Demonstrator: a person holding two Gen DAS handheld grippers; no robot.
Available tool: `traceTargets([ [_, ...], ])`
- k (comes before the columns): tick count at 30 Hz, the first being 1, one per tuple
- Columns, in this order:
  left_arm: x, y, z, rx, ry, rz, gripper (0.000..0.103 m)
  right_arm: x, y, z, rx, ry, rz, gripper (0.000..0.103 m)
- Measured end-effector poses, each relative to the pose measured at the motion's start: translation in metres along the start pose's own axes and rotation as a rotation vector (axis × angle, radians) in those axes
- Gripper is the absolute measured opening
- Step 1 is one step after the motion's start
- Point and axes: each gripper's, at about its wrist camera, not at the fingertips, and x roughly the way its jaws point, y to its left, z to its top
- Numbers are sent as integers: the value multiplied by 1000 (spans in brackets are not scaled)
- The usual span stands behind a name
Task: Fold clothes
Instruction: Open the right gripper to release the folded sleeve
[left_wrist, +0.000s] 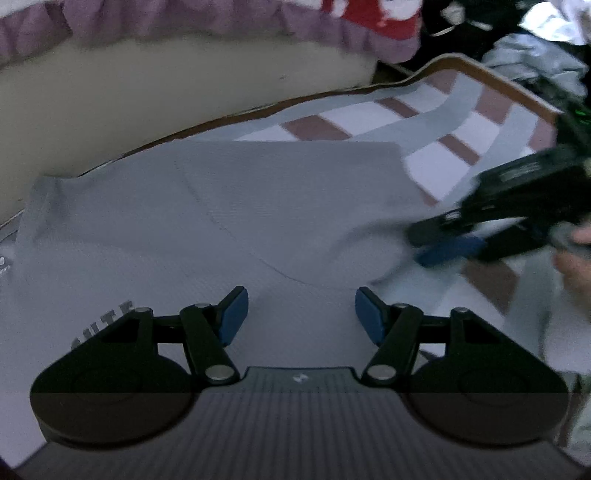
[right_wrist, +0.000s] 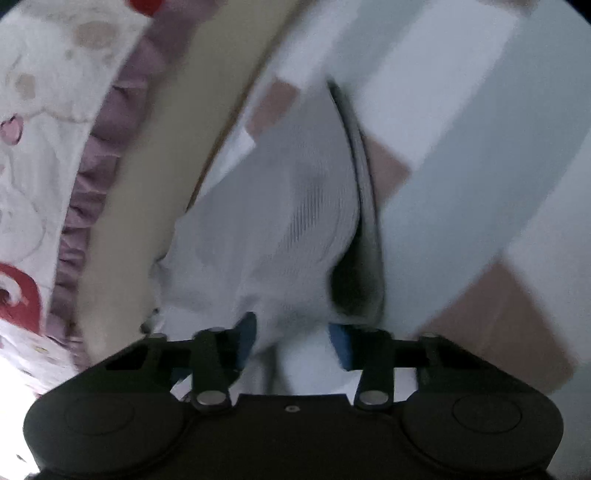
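A grey shirt (left_wrist: 221, 206) lies spread flat on a checked mat (left_wrist: 436, 158), with dark lettering showing at its lower left. My left gripper (left_wrist: 301, 314) hovers over the shirt's near part, open, with nothing between its blue pads. My right gripper (left_wrist: 443, 247) reaches in from the right at the shirt's right edge, blurred. In the right wrist view the grey shirt (right_wrist: 295, 206) bunches up and runs between the blue pads of my right gripper (right_wrist: 297, 338), which is shut on the fabric. A dark fold shows beside the lifted edge.
A beige bed base (left_wrist: 147, 81) with a purple frill (left_wrist: 184, 22) runs along the mat's far side. A heap of other clothes (left_wrist: 535, 55) sits at the back right. A person's hand (left_wrist: 576, 266) holds the right gripper. The mat (right_wrist: 461, 129) extends to the right.
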Motion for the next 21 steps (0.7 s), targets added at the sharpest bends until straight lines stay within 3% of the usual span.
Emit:
traceTargets([
  [1, -6, -4, -3, 19, -4, -9, 64, 0, 5, -1, -42, -11, -17, 4],
  [3, -14, -11, -12, 61, 14, 7, 63, -2, 16, -3, -143, -37, -63, 4],
  [5, -20, -14, -23, 57, 50, 47, 62, -7, 35, -9, -309, -80, -166, 3],
  [9, -39, -3, -43, -122, 62, 61, 62, -17, 75, -32, -610, -144, -385, 9],
  [11, -56, 7, -52, -243, 35, 89, 62, -17, 95, -49, -703, -20, -323, 19],
  [12, -65, 11, -57, -299, 16, 119, 62, -15, 106, -58, -740, 65, -289, 19],
  [15, -90, 18, -77, -458, -39, 180, 62, -10, 132, -94, -871, 250, -325, 19],
  [18, -95, 16, -92, -525, -49, 199, 62, -4, 145, -121, -999, 330, -380, 22],
  [20, -93, 11, -103, -533, -19, 209, 62, 4, 142, -131, -1012, 334, -406, 37],
  [21, -91, 9, -109, -530, -4, 211, 62, 7, 138, -132, -1007, 324, -402, 37],
])
